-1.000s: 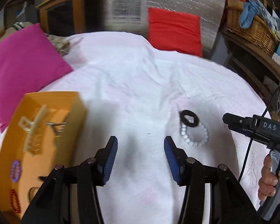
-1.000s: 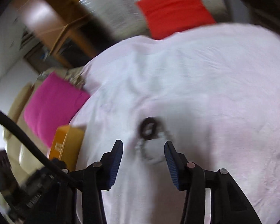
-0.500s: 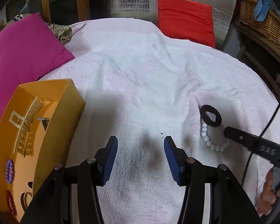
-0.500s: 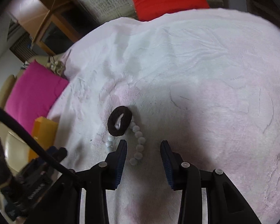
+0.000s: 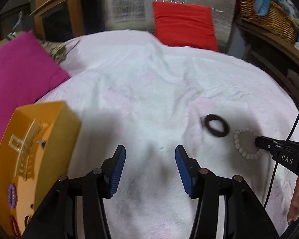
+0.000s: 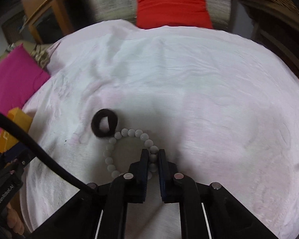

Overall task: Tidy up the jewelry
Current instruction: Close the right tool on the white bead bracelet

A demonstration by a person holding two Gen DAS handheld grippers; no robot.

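White bead bracelet lies on the pale pink cloth. Right gripper: jaws have just been closing and now pinch the near-right arc of the bracelet, a few beads visible in the narrow slot between the pads. The rest of the loop spreads out to the left of the fingers, flat on the cloth. Black hair tie sits just past the fingertips to the left, touching or nearly touching the far beads; contact not resolvable.

Left gripper: jaws about half open, nothing between the blue pads, only bare cloth below. From this side the hair tie and bracelet lie to the right of its fingers, the right gripper's tip at the bracelet. Orange tray stands left of the left fingers, holding a cream hair claw and beaded pieces, blurred.
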